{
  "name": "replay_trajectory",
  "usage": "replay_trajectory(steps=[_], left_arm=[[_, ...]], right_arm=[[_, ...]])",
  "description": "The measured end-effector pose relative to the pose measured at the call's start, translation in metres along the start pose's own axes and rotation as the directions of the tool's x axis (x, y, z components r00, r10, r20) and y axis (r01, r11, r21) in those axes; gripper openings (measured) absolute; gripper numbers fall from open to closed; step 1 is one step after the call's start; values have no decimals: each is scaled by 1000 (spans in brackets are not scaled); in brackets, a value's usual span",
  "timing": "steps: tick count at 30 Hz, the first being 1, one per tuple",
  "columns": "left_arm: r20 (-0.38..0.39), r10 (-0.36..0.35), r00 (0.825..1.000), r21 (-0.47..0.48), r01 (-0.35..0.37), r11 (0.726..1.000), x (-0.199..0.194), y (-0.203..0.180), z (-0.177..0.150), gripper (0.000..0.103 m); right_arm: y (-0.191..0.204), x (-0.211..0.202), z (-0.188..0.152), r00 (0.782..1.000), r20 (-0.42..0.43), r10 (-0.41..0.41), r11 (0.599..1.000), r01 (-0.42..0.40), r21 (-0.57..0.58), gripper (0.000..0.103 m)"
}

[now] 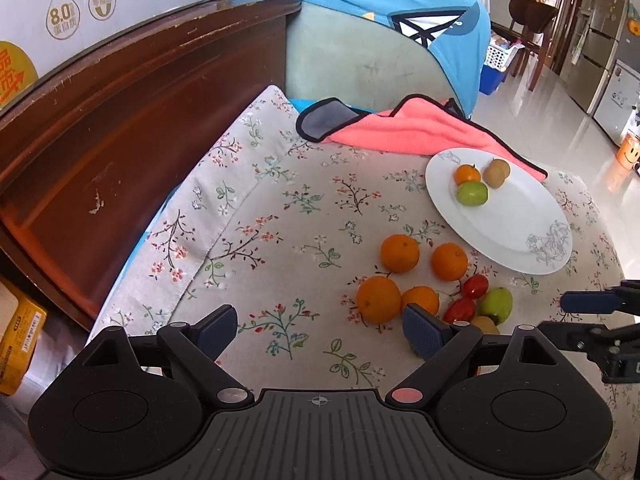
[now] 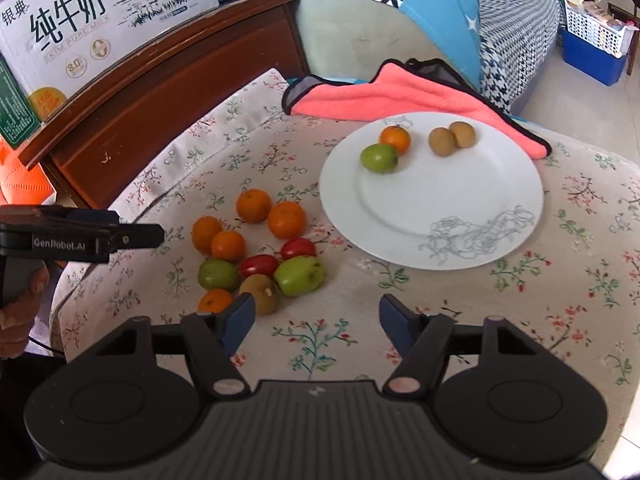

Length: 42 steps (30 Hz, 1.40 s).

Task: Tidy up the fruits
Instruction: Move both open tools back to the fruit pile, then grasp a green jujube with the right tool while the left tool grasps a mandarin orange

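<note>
A white plate on the floral tablecloth holds a small orange, a green fruit and two kiwis. Left of the plate lies a loose pile: several oranges, two red tomatoes, green fruits and a kiwi. My right gripper stands open and empty just in front of the pile, its left fingertip beside the kiwi. My left gripper is open and empty over bare cloth, left of the oranges and well short of the plate.
A pink towel lies behind the plate at the table's far edge. A dark wooden cabinet with a milk carton box borders the left side. A chair draped in blue cloth stands behind.
</note>
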<state>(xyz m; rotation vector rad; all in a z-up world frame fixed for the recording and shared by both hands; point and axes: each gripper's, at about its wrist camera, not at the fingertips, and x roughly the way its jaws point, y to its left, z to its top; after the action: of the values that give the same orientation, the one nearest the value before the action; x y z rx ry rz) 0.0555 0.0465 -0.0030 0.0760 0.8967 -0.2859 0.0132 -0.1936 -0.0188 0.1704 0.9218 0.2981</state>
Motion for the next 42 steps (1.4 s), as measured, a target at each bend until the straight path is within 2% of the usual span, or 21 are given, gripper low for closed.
replay_trajectory(steps=[2, 11, 18, 23, 28, 36, 39, 42], left_arm=[[12, 1, 1000, 4, -1, 1000, -1, 0, 0, 89], [20, -22, 1000, -26, 22, 999, 3, 1, 3, 87], [5, -61, 998, -54, 61, 997, 14, -4, 5, 80], [-12, -85, 996, -70, 84, 994, 24, -9, 6, 70], [-37, -88, 995, -102, 84, 991, 36, -12, 6, 56], [-20, -77, 997, -155, 74, 985, 45, -11, 9, 56], [-18, -95, 995, -166, 91, 982, 47, -11, 10, 56], [-28, -126, 992, -217, 117, 969, 48, -6, 10, 54]], right_arm=[[1, 3, 1, 1000, 7, 16, 1000, -16, 13, 59], [4, 23, 4, 999, 25, 24, 997, -26, 66, 51], [3, 37, 7, 1000, 17, 22, 994, -24, 108, 45], [1, 40, 8, 1000, 18, 21, 992, -23, 123, 32], [-1, 39, 9, 1000, 15, 22, 991, -24, 134, 32], [-3, 39, 9, 1000, 14, 6, 990, -8, 140, 32], [-3, 40, 10, 1000, 14, 9, 990, -11, 144, 32], [-4, 41, 10, 1000, 12, 14, 988, -15, 152, 32]])
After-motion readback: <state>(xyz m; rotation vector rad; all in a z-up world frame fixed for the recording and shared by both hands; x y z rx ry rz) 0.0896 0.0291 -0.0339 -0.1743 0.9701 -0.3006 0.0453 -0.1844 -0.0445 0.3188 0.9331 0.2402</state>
